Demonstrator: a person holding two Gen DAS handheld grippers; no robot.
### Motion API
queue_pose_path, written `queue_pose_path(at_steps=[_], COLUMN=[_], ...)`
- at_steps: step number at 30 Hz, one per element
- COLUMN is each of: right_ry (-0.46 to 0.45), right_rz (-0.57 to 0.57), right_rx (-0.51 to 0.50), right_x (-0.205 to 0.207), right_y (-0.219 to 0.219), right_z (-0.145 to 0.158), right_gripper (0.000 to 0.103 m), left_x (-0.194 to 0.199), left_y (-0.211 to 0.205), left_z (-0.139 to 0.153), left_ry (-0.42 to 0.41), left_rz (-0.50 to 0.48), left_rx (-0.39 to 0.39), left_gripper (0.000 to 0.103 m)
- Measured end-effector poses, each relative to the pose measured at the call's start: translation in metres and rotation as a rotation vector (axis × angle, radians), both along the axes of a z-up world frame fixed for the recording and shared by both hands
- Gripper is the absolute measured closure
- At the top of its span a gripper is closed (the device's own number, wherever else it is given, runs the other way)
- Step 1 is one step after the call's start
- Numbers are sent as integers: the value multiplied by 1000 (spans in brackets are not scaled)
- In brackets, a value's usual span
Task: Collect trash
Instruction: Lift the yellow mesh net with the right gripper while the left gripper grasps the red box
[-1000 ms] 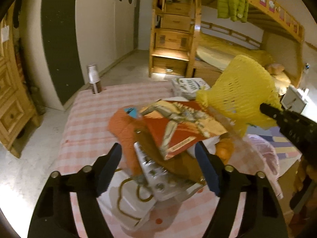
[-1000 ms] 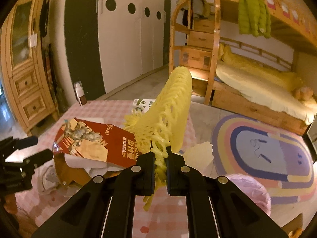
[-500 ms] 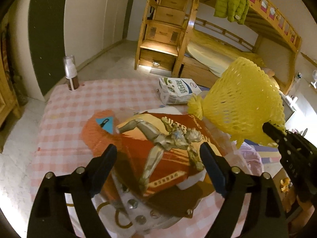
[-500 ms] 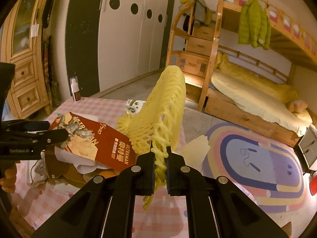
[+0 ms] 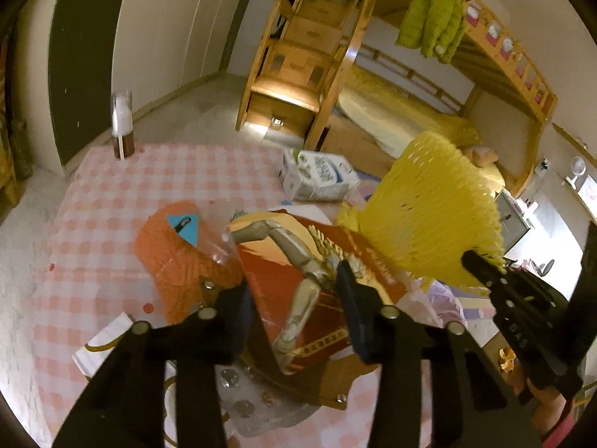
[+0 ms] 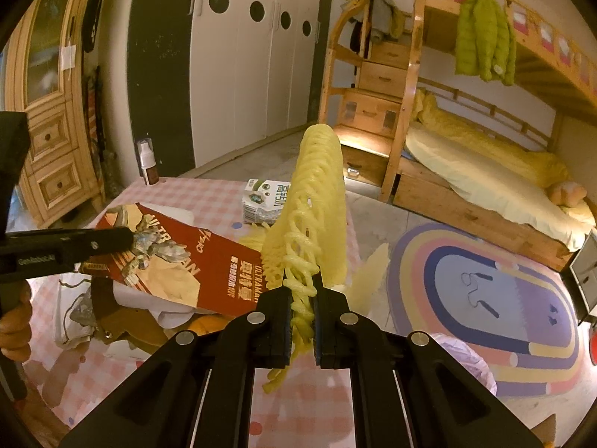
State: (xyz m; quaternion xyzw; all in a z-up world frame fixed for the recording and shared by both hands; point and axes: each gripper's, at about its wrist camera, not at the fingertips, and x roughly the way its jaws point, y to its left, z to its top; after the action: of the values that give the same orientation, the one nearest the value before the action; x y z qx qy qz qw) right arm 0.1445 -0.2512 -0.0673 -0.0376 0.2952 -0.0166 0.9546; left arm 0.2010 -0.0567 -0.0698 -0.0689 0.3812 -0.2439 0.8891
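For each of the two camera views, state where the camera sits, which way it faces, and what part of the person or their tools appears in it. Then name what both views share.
Left wrist: sits on the left gripper, facing down over the red Ultraman box; its jaws, just closing, straddle the box; right gripper at right.
Right wrist: sits on the right gripper, facing across the checked table towards the bunk bed; jaws clamp the yellow foam net; left gripper and a hand at left.
Shared: box, net, milk carton, bottle.

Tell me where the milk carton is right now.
The milk carton lies on the checked tablecloth at the table's far edge, beyond the red box.
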Motion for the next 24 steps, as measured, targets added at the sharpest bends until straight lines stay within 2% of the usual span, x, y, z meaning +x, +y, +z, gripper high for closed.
queue_pose_path(at_steps=[3,4,8,13,16,20,24], right_ry=[-8,-7,-9,-62,-127,-206,-252], right_rz=[-7,-10,-15,-62,-127,-243,-370], right_rx=[7,12,24,32,48,99,150], right_x=[-4,-4,-8,-19,-33,-57,-81], right_y=[-2,-3,-5,-13,-26,-55,-92], right_z=[1,1,1,9,18,28,30], right_gripper=[95,95,95,95,95,95,95], left_x=[-14,-19,-32,-40,-50,-64,-70], left_y=[-2,-3,-9,-25,-42,-64,-88], left_z=[11,15,30,35,41,47,49], left_ry=[-66,-98,-194,-234,-292,-357,-390], left_rz=[-12,-16,-37,-77,-118,-182,-229], left_rx=[-1,3,0,-4,-15,-31,-49], left_gripper=[74,83,90,99,103,103,103])
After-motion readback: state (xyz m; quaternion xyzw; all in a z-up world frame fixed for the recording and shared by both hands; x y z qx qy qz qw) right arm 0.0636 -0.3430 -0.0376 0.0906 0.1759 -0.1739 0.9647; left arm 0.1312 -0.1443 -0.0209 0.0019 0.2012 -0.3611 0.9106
